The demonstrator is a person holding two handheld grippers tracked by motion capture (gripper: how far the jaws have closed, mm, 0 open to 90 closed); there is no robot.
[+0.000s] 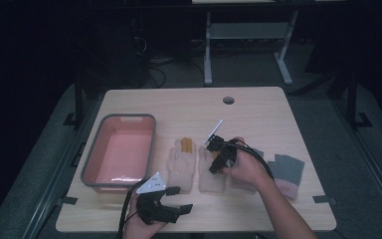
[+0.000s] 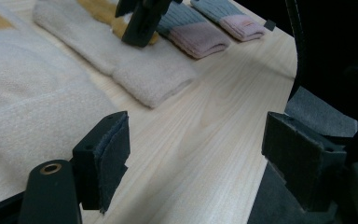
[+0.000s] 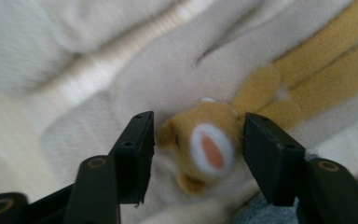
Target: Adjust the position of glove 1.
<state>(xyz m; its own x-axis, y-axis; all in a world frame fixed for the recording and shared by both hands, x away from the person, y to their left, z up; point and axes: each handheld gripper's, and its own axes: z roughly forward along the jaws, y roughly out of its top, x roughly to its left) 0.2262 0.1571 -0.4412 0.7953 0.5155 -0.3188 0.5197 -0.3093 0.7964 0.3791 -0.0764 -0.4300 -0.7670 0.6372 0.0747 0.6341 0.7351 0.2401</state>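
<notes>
Dark room; pale wood surface [image 1: 258, 107] with a grey bin [image 1: 97, 149] at left. We see two cream gloves side by side, left glove [image 1: 181, 160] and right glove [image 1: 210, 177], plus grey gloves [image 1: 286, 172] further right. Right hand-held gripper [image 1: 218, 160] sits low over the right glove; its jaws stand partly open, flanking the glove's tan animal patch [image 3: 205, 144], pads not pressing. Left hand-held gripper [image 1: 179, 198] rests near the front edge, wide open, holding nothing.

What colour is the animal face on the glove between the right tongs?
Tan with a white-and-pink muzzle, clearest in the right gripper view.
</notes>
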